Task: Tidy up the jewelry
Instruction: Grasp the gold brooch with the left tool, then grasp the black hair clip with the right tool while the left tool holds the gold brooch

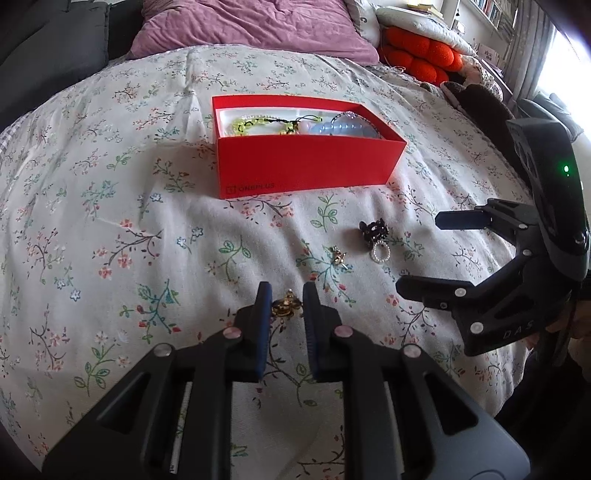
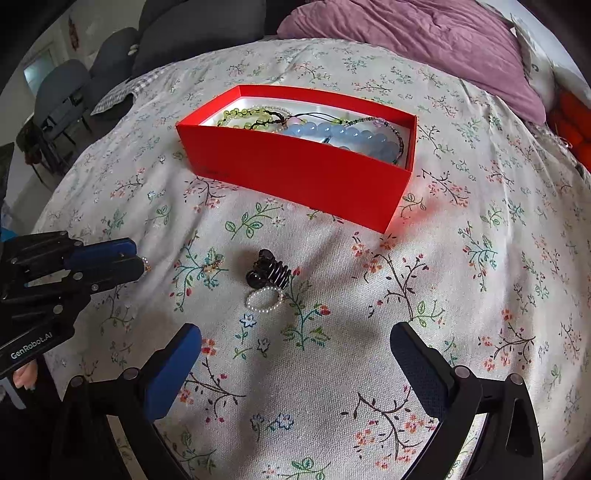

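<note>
- Jewelry sits partly in a red OnePlus box (image 1: pixel 306 162), lid off, on a floral bedspread (image 1: pixel 110 221); loose pieces lie on the cloth at the box's 6 o'clock.
- Inside box: yellow-green bead bracelet (image 2: pixel 240 112) at the left end, pale blue bead bracelet (image 2: pixel 354 138) toward the right end, thin dark cords tangled across them.
- Left gripper (image 1: pixel 286 301) nearly closed, pads pinching a small gold-and-black earring (image 1: pixel 285 304) just off the cloth or on it, cannot tell which.
- Second small gold earring (image 1: pixel 338 254) at 1 o'clock from that gripper, lying free.
- Black hair claw clip (image 2: pixel 269 273) further toward 1 o'clock; white pearl ring (image 2: pixel 265 298) touching the clip at its 6 o'clock side.
- Right gripper (image 2: pixel 295 350) wide open, nothing between its blue pads, hanging above the cloth with clip and ring at its 12 o'clock.
- Purple pillow (image 1: pixel 251 26) at 12 o'clock beyond the box; orange knot cushion (image 1: pixel 421 55) at 1 o'clock.
</note>
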### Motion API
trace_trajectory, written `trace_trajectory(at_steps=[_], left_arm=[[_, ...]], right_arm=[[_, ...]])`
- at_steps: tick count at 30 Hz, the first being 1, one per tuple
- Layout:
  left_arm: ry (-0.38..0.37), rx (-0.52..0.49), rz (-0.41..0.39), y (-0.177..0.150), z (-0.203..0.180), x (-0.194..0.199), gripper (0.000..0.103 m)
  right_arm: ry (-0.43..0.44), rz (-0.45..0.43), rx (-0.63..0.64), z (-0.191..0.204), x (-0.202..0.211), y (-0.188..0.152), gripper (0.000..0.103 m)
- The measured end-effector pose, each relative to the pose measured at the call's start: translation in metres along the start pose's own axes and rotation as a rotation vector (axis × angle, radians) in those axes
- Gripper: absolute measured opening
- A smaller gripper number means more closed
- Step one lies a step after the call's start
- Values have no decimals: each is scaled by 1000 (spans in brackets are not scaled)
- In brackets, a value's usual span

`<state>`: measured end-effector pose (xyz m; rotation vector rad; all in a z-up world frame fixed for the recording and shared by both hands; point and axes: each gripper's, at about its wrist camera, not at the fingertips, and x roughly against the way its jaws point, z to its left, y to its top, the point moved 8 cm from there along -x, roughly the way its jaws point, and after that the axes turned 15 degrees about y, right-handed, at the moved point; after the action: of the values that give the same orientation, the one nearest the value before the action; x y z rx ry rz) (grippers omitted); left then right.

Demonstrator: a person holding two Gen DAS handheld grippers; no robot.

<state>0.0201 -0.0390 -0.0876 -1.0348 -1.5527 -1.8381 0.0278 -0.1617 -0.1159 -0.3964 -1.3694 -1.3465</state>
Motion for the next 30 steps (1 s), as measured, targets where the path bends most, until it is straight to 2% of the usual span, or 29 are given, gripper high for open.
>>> trace_trajectory(at_steps=[3, 6, 11, 18, 21, 23, 27, 30], left_arm=[[-9, 22, 0, 4, 5, 3, 17], [-16, 41, 1, 6, 9, 5, 17], [-31, 82, 9, 9, 18, 6, 17], [-85, 165, 52, 8, 28, 3, 17], [-109, 191, 75, 7, 32, 1, 17], [-131, 210, 94, 5, 33, 0, 17], [-164, 258, 126, 2, 37, -4, 18], [-175, 279, 148, -1, 40, -5, 27]], right_arm=[[16, -5, -13, 0, -1, 5, 99], [32, -3, -26, 2, -5, 8, 91], [39, 4, -49, 1, -14, 16, 74], [52, -4, -75, 3, -20, 27, 61], [61, -1, -78, 4, -22, 29, 49], [81, 10, -85, 6, -25, 29, 26], [99, 21, -94, 7, -26, 28, 26], [104, 23, -102, 7, -24, 28, 26]])
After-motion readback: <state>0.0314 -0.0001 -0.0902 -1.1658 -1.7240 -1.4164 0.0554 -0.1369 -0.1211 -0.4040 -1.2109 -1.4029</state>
